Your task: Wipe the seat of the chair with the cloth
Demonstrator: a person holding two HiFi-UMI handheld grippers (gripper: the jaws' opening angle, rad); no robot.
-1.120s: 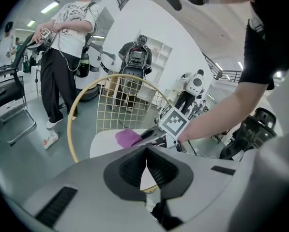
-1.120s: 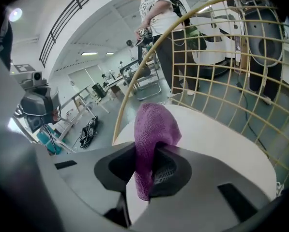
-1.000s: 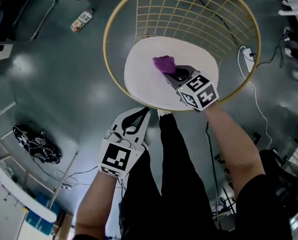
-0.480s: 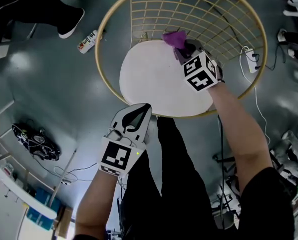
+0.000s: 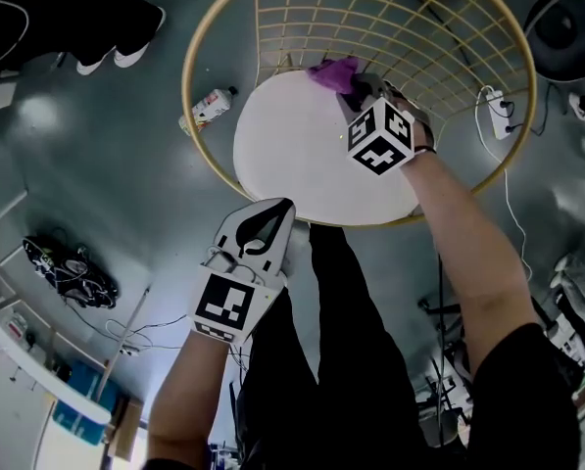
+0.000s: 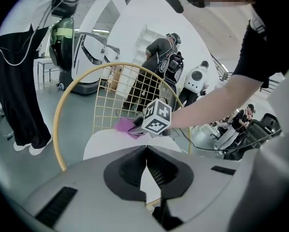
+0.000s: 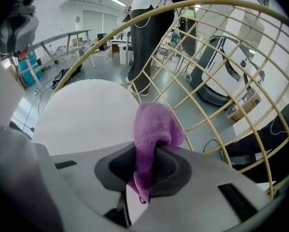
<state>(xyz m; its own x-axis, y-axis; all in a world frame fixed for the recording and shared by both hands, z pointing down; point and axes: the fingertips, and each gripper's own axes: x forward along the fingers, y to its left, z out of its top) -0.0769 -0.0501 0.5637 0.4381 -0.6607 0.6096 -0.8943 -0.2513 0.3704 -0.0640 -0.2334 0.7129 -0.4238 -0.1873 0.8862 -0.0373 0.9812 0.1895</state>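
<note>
1. Ahead of the right gripper (image 7: 151, 161), the purple cloth (image 7: 155, 127) bunches at the far edge of the seat (image 7: 86, 112), just beside the wire back (image 7: 207, 81). We judge it is pinched low so that the free fold can rub the seat.
2. Right jaws: nearly together, clamped on the cloth.
3. Left gripper (image 6: 146, 154): we see its jaws closed on nothing, parked well behind the right gripper, off the seat's near edge.

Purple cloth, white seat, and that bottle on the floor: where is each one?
purple cloth (image 7: 154, 129): right gripper view, on the bunched fold above the jaws.
white seat (image 5: 292, 155): head view, on its bare middle.
bottle (image 5: 212, 104): head view, on its body.
</note>
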